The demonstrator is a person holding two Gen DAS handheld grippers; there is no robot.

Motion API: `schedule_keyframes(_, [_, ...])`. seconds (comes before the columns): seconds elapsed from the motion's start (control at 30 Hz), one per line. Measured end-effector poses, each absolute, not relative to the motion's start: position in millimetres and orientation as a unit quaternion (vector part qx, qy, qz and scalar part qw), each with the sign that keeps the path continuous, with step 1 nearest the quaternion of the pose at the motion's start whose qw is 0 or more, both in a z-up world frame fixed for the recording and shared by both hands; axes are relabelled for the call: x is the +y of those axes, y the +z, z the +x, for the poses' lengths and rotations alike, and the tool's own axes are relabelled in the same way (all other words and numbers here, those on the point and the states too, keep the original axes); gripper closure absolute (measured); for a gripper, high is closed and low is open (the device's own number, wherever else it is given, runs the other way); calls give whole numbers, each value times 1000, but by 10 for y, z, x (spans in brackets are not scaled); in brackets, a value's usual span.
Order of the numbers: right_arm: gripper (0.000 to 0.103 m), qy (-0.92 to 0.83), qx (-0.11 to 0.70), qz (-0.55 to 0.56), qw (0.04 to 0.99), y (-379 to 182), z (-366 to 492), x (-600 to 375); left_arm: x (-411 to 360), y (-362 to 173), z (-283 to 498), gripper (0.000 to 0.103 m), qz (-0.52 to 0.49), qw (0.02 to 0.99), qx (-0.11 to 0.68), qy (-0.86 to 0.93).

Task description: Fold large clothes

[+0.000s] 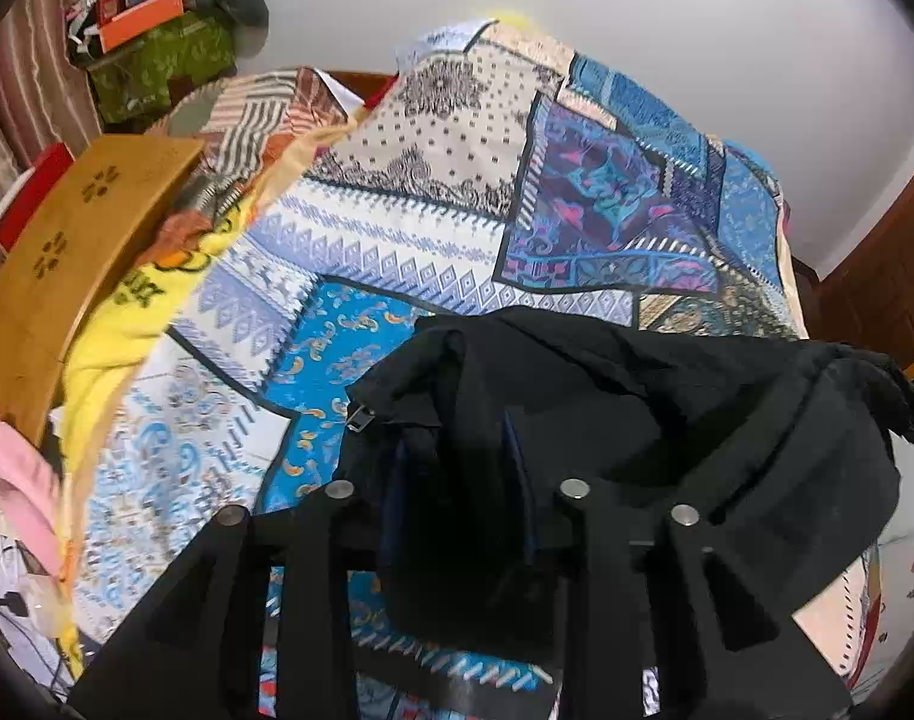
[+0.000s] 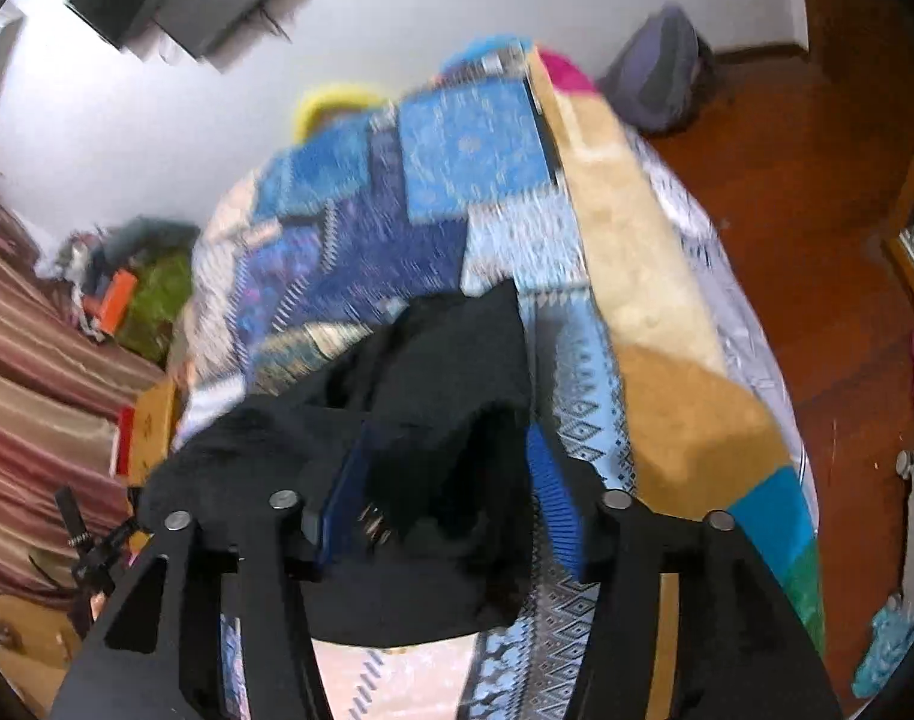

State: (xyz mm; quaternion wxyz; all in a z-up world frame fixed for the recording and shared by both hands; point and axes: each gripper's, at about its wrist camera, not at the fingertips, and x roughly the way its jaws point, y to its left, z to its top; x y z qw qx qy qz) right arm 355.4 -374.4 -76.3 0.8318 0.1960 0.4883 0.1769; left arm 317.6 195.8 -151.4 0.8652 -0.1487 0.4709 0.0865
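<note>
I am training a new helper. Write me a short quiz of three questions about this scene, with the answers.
1. Multiple choice: what lies between the fingers of the right gripper?
A) a black fabric garment
B) a white plate
C) a green bottle
2. True or false: the garment is already folded into a neat flat square.
3. Fill the gap: in the left wrist view, the curved wooden board with flower cut-outs lies to the ___ of the patterned patchwork bedcover.

Key
1. A
2. False: it is bunched and creased on the bedcover.
3. left
</note>
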Motion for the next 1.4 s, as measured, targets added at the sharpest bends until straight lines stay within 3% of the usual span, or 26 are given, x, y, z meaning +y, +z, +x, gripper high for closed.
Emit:
schedule_keyframes(0.2, [52,190,456,142,858,-415,3209,-3515,1934,-1250,3012,62,-168,867,461,81])
schedule_keyframes(0.3, [52,196,446,91,869,-347,3070,-3249,1984,-1132,2916,47,-194,870,448,65])
schedule_keyframes(0.47, [51,227,441,27,868,-418,2983,-2748,2017,-872,2755,38,-187,888,414,65])
schedule_keyframes(0.77, [51,254,433,-15,865,-617,2972,-2099,1311,-831,2722,37,-82,912,401,8])
schedule_keyframes(1.03, [51,249,413,-105,870,-834,2946,-1791,412,-1320,3091,37,-13,916,399,-45])
schedule_keyframes(1.17, [51,244,433,-109,861,-1036,3053,-1798,254,-1609,3348,37,-30,903,424,-58])
schedule_keyframes(1.33, [32,236,435,-113,862,-1214,3142,-1862,241,-1811,3640,33,-39,902,427,-47])
schedule_keyframes(1.4, [30,237,432,-103,864,-1251,3167,-1888,252,-1867,3735,32,-43,900,431,-46])
